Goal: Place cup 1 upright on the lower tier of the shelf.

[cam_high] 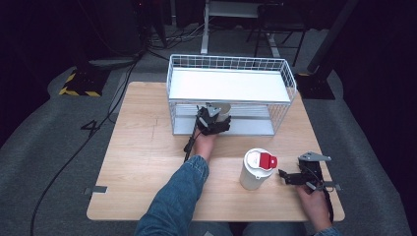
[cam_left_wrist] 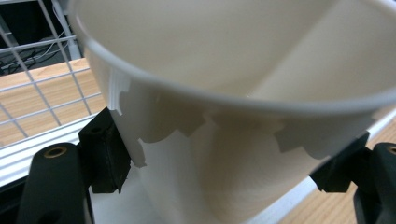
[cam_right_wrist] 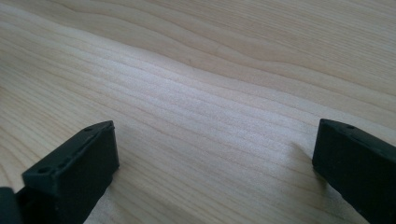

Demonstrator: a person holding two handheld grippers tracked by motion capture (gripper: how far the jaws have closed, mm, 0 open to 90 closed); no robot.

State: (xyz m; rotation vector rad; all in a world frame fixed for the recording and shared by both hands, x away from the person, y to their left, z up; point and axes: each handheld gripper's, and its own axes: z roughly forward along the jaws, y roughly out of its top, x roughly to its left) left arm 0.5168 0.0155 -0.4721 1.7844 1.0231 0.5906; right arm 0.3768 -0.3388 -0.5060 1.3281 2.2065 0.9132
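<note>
A person's left gripper (cam_high: 215,119) is clamped on a white paper cup (cam_left_wrist: 233,121), its 2 black jaws pressing the cup's opposite walls just below the rolled rim. The cup sits at the front opening of the white wire rack (cam_high: 231,93), at the mouth of its lower shelf, and looks tilted in the left gripper view; whether its base rests on the shelf cannot be told. The right gripper (cam_high: 295,178) rests low over the wooden desk (cam_high: 147,162), well to the front-right of the rack, its jaws apart with nothing but bare wood between them. In front of the rack and just left of that gripper stands a second, taller white cup with a white and red lid (cam_high: 256,168).

Judging by its thin wall and open top, the held cup is likely light, empty and easily crushed; a gentle hold on the wall under the stiffer rim, as here, seems the safest place.

Count: 2 cups, 1 lid, 1 rack with 2 shelves, 2 grippers.
</note>
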